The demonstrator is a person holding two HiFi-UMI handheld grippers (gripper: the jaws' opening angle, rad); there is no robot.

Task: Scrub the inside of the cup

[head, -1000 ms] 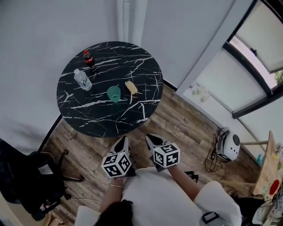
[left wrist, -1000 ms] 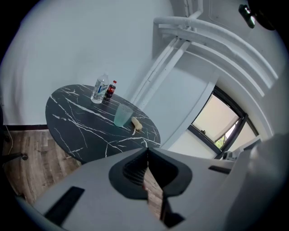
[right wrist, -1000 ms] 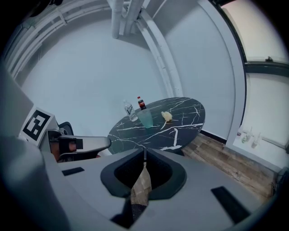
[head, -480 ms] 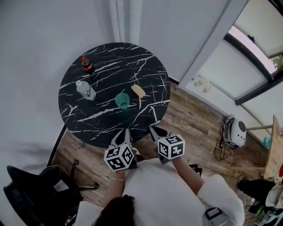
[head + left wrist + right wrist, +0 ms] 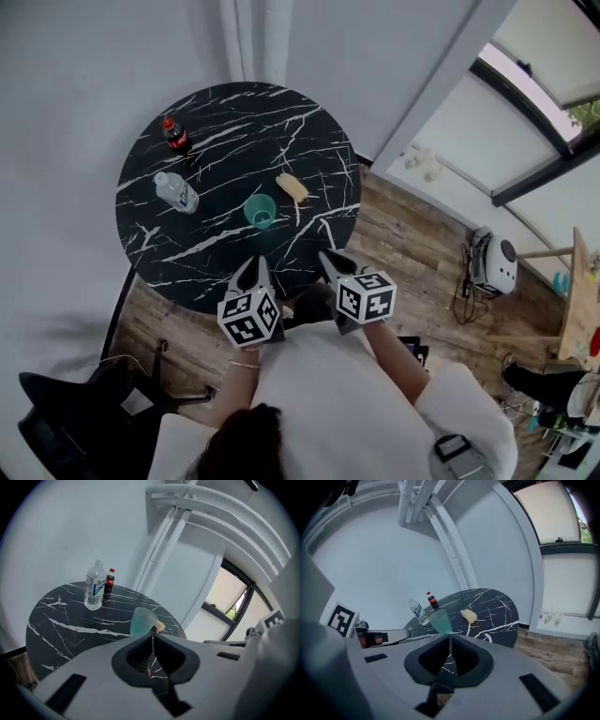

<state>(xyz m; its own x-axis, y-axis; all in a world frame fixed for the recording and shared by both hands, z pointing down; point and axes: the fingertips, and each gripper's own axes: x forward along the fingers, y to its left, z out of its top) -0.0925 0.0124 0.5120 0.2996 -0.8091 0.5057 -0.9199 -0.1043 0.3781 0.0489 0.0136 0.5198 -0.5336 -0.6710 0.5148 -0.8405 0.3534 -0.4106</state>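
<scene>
A translucent green cup [image 5: 260, 212] stands upright near the middle of the round black marble table [image 5: 187, 253]. Just right of it lies a yellowish sponge brush [image 5: 292, 189] with a thin handle. The cup [image 5: 142, 621] and the brush tip [image 5: 160, 626] show past the left jaws; the cup [image 5: 440, 619] and brush [image 5: 469, 616] also appear in the right gripper view. My left gripper [image 5: 254, 272] and right gripper [image 5: 329, 263] are both shut and empty, held side by side over the table's near edge, well short of the cup.
A clear water bottle [image 5: 175, 191] and a small cola bottle [image 5: 173, 136] stand on the table's left and far-left. A black office chair [image 5: 75, 412] sits at lower left. Wooden floor, a white appliance [image 5: 493, 264] and a window wall lie to the right.
The view has drawn nearer the table. Both grippers have moved forward from over the floor to the table's near rim. Their jaws stay shut.
</scene>
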